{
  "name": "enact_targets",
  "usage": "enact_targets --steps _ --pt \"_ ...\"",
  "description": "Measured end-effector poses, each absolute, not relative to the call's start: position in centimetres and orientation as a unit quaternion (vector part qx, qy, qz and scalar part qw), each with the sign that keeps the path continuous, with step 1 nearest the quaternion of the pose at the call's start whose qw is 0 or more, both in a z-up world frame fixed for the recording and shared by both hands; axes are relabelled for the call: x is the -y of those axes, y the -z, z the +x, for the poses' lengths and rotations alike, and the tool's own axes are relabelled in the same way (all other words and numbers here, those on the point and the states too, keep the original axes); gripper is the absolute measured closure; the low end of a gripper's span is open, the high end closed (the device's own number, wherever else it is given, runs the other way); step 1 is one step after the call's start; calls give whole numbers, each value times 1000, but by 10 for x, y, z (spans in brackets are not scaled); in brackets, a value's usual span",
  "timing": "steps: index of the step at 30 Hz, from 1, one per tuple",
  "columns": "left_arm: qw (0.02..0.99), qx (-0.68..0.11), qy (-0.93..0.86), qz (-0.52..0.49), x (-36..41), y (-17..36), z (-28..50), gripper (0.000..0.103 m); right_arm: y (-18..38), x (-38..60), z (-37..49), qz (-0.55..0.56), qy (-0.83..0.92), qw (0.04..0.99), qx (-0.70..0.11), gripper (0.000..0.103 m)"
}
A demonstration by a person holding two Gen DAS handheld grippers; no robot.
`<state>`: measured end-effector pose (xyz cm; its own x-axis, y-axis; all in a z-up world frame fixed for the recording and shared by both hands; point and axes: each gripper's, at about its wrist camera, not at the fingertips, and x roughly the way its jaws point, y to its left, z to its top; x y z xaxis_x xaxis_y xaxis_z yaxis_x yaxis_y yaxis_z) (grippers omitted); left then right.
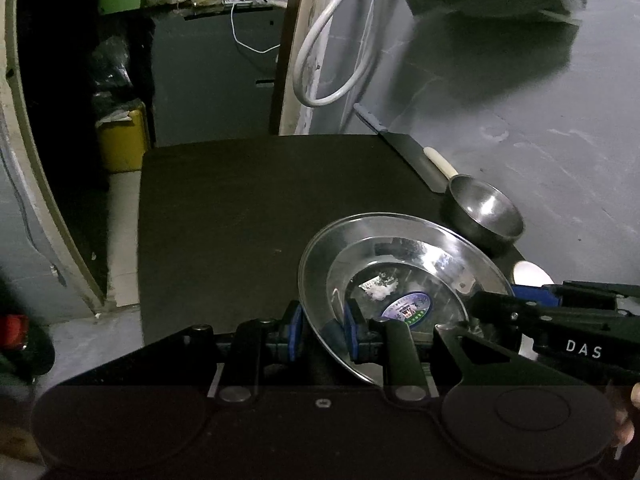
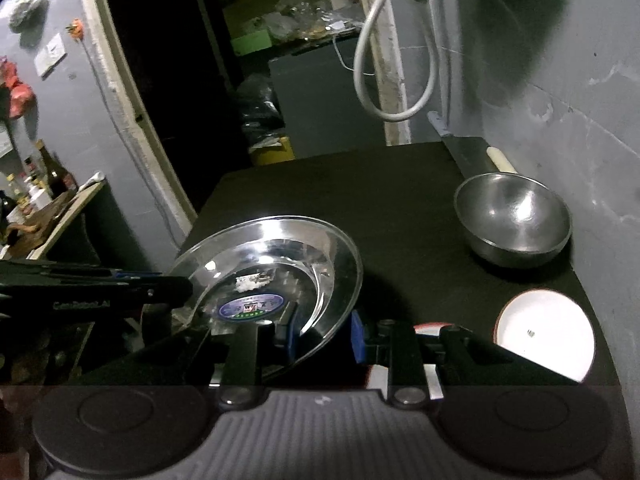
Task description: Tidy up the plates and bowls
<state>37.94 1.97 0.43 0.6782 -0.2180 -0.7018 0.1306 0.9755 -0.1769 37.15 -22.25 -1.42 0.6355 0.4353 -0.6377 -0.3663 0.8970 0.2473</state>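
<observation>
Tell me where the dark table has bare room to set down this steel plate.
The dark table is bare across its far middle and left side, up to the far edge. The right side is crowded: the round steel bowl near the wall, the white dish in front of it. Both grippers, left and right, clamp the shiny steel plate.

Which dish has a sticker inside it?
The shiny steel plate held by both grippers has a blue and green sticker in its middle. The steel bowl by the wall and the white bowl have none.
</observation>
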Motion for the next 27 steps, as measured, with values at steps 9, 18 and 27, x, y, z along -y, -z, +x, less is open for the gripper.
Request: enact_targets --steps 9,18,27 --pt "914 -393 82 -54 -31 -13 330 78 6 215 325 43 -255 896 -361 73" --pt "909 -408 72 -40 -37 -10 291 77 8 211 288 39 -283 882 -375 73" --pt "902 -425 71 -27 -36 -3 267 76 14 210 263 43 -291 871 -394 73"
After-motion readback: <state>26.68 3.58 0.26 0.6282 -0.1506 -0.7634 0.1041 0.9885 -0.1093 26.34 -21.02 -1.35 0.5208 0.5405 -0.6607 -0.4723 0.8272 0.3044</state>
